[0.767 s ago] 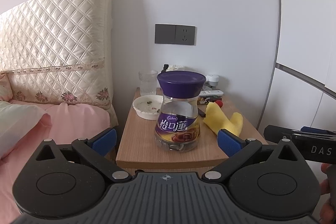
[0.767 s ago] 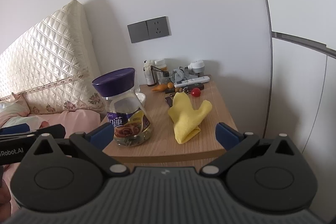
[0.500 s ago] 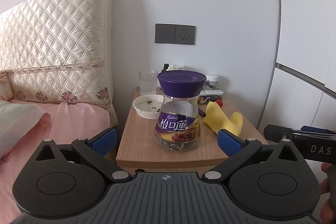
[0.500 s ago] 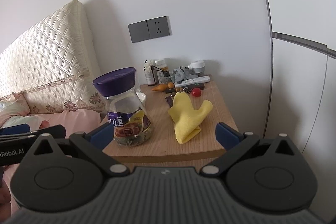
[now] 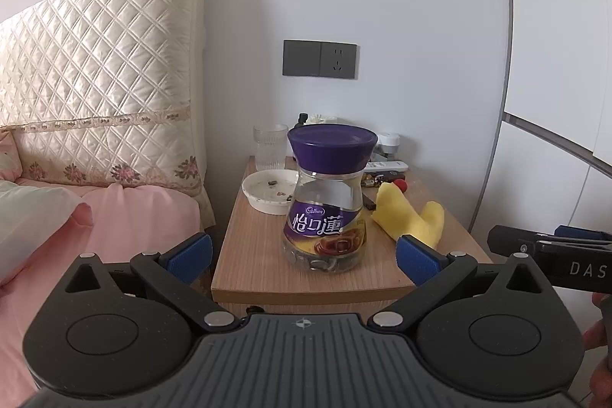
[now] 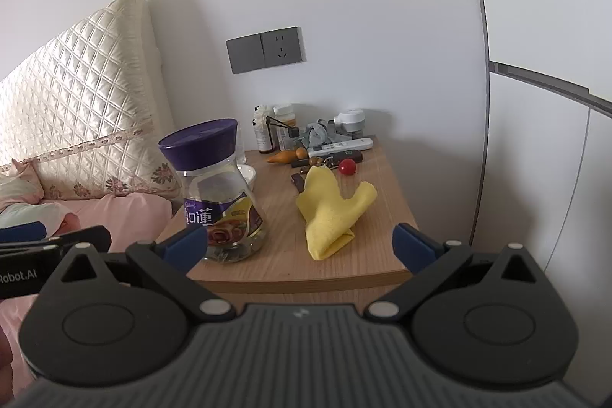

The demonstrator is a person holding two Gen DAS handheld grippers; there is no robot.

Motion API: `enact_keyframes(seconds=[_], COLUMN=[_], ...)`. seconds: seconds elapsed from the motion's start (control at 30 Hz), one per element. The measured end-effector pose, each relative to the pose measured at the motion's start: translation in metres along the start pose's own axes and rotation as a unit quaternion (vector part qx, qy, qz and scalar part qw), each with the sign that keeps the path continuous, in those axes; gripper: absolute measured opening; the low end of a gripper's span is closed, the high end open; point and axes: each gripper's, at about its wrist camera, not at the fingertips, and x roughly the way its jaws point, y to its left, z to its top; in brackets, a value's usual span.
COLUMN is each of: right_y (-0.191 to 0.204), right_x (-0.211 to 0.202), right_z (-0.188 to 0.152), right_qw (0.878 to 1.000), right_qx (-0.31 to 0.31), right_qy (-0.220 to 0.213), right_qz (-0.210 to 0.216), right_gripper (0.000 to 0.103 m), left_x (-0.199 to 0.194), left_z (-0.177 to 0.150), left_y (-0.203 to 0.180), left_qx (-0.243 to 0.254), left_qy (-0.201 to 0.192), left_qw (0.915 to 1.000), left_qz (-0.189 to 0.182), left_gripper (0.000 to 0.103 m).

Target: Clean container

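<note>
No visible change from the earlier frames: same framing, nothing shifted on the nightstand (image 5: 264, 266).

Left gripper (image 5: 304, 251) low in frame, jaws wide apart, nothing between the pads. Jar (image 5: 326, 197) at frame centre, upright near the front edge, long axis vertical, purple lid (image 5: 331, 146) on top, label facing camera. White dish (image 5: 269, 190) and drinking glass (image 5: 269, 146) just behind it to the left; yellow cloth (image 5: 411, 220) lying to its right.

Right gripper (image 6: 300, 243) likewise spread wide, empty. Quilted headboard (image 6: 76, 102) at left, grey wall socket (image 6: 266, 50) above centre, white wall behind.
</note>
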Motion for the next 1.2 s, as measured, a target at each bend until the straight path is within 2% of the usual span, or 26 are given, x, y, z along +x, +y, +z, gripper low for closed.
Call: enact_keyframes(seconds=[0.37, 0.53, 0.67, 0.77, 0.97, 1.2], right_y=[-0.002, -0.004, -0.007, -0.011, -0.011, -0.014], right_x=[-0.003, -0.006, -0.010, -0.015, -0.024, -0.032], right_z=[-0.001, -0.003, -0.002, -0.002, -0.003, -0.003], right_qw=[1.000, 1.000, 1.000, 1.000, 1.000, 1.000], right_qx=[-0.009, -0.012, -0.005, 0.011, 0.004, 0.016], right_qy=[0.007, 0.007, 0.003, 0.004, 0.002, -0.012], right_qz=[-0.003, -0.009, -0.014, -0.006, 0.000, 0.009], right_gripper=[0.103, 0.103, 0.103, 0.103, 0.103, 0.103], left_x=[0.001, -0.005, -0.011, -0.015, -0.022, -0.032], left_z=[0.001, 0.001, -0.001, -0.001, -0.004, -0.005], left_y=[-0.004, -0.005, -0.007, -0.002, 0.003, 0.004], left_qx=[0.007, 0.007, 0.015, 0.003, 0.001, 0.009], left_qy=[0.005, -0.007, -0.010, -0.010, -0.013, -0.024], left_qw=[0.9999, 0.9997, 0.9996, 0.9995, 0.9999, 0.9997], left_qz=[-0.012, -0.023, -0.022, -0.029, -0.006, -0.004], left_gripper=[0.103, 0.103, 0.103, 0.103, 0.103, 0.103])
